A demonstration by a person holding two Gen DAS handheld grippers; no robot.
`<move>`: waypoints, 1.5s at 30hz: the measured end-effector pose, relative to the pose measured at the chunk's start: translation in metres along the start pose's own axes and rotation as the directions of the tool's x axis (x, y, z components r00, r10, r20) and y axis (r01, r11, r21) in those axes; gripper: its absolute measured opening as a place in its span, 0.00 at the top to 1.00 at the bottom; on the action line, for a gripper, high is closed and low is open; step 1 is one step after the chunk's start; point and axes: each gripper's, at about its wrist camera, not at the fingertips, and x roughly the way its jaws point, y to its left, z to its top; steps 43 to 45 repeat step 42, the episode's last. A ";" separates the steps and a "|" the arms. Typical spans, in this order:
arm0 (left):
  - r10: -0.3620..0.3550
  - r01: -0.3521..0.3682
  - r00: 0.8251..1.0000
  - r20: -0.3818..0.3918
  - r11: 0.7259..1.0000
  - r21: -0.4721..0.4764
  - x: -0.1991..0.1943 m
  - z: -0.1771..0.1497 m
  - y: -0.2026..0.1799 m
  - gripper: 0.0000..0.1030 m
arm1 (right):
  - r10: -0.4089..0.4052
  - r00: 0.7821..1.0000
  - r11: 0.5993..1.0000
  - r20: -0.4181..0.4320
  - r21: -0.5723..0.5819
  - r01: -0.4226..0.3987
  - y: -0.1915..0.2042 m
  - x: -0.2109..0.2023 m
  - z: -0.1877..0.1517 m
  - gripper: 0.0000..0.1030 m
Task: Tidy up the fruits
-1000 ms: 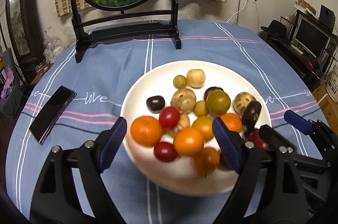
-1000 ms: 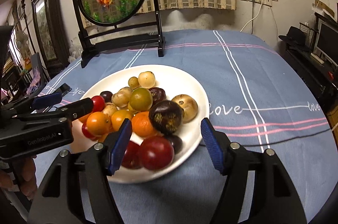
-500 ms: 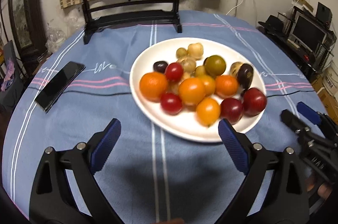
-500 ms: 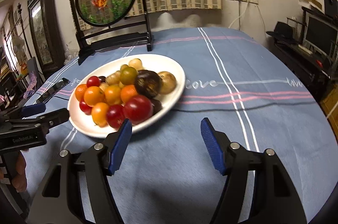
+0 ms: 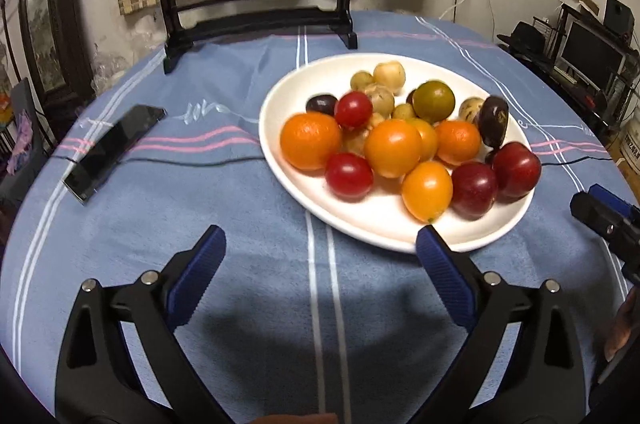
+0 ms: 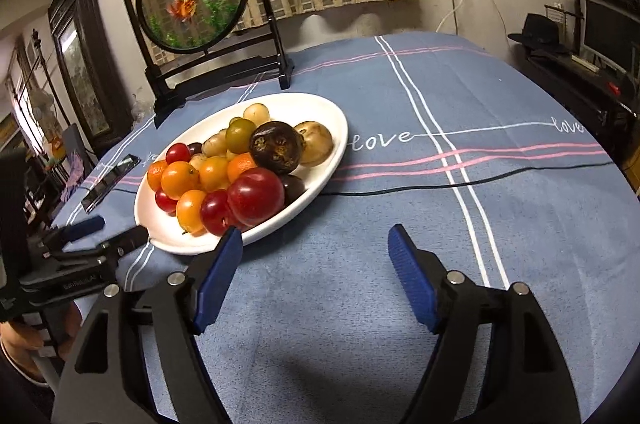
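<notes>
A white plate [image 5: 372, 224] holds several fruits: oranges [image 5: 310, 141], red plums [image 5: 516, 170], a green one [image 5: 433, 101], dark purple ones [image 5: 493, 121] and pale yellow ones. My left gripper [image 5: 320, 244] is open and empty, hovering over the blue cloth just short of the plate's near rim. In the right wrist view the plate [image 6: 320, 184] sits to the left, and my right gripper [image 6: 314, 244] is open and empty over the cloth at the plate's near right. The left gripper also shows there [image 6: 104, 230].
A black phone [image 5: 114, 152] lies on the cloth left of the plate, over a thin black cable [image 6: 460, 182]. A round goldfish screen on a black stand [image 5: 256, 20] stands at the table's back. A desk with a monitor [image 6: 608, 36] is at right.
Both grippers have pulled back from over the plate toward the near side of the table. They were open and empty throughout. The fruits stay on the plate.
</notes>
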 end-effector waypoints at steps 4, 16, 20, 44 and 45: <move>-0.013 0.012 1.000 -0.007 1.000 -0.012 -0.001 0.001 0.003 0.04 | -0.005 1.000 0.999 0.003 -0.033 0.005 0.006 -0.002 -0.001 0.26; -0.081 0.081 0.997 -0.015 0.997 -0.001 -0.007 -0.006 -0.005 0.04 | -0.017 0.999 0.998 0.029 -0.064 0.019 0.010 -0.006 -0.001 0.08; -0.078 0.078 0.997 -0.009 0.997 0.024 -0.008 -0.008 -0.010 0.04 | -0.016 0.999 0.998 0.028 -0.065 0.018 0.010 -0.006 -0.001 0.08; -0.072 0.071 0.994 -0.088 0.997 -0.009 0.002 -0.008 -0.008 0.02 | -0.022 0.999 0.997 0.024 -0.067 0.024 0.012 -0.004 -0.003 0.04; -0.072 0.071 0.994 -0.088 0.997 -0.009 0.002 -0.008 -0.008 0.02 | -0.022 0.999 0.997 0.024 -0.067 0.024 0.012 -0.004 -0.003 0.04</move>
